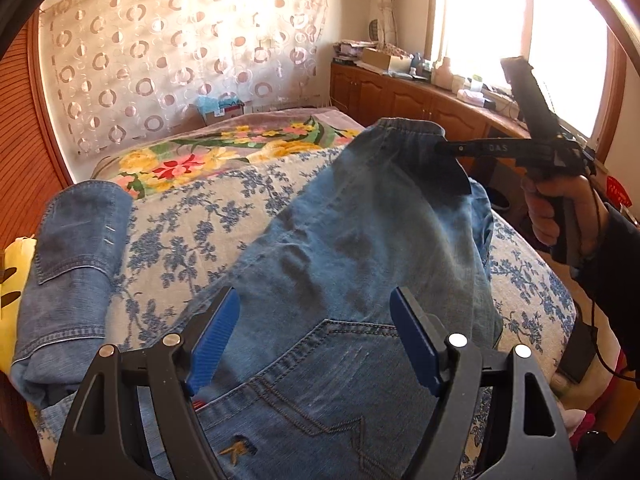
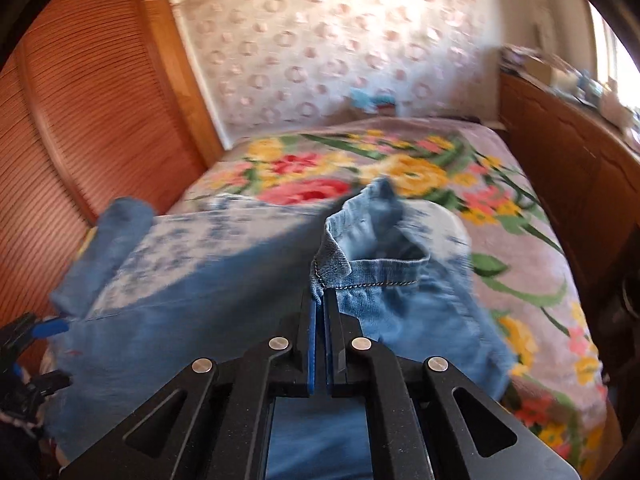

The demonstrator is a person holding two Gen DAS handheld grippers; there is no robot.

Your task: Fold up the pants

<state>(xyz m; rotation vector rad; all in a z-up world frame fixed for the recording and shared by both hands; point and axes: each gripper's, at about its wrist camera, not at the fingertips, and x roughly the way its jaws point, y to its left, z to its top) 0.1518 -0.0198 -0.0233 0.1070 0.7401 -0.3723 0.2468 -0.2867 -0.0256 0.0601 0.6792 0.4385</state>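
Note:
Light blue jeans (image 1: 340,248) lie lengthwise on the bed, a stitched back pocket (image 1: 320,392) nearest my left gripper. That left gripper (image 1: 316,300) hovers just over the pocket end, jaws wide open, blue pads apart with only denim below them. My right gripper (image 2: 320,300) is shut on the far edge of the jeans (image 2: 360,272) and holds it lifted off the bed. In the left wrist view the right gripper (image 1: 442,147) pinches that gathered edge from the right, held by a person's hand (image 1: 560,208).
Another folded pair of jeans (image 1: 72,260) lies at the bed's left edge, also the blurred roll (image 2: 104,248). The bed has a blue-flowered sheet (image 1: 200,220) and a bright floral blanket (image 2: 400,168). A cluttered wooden cabinet (image 1: 400,92) runs along the right; slatted wooden doors (image 2: 80,120) stand on the left.

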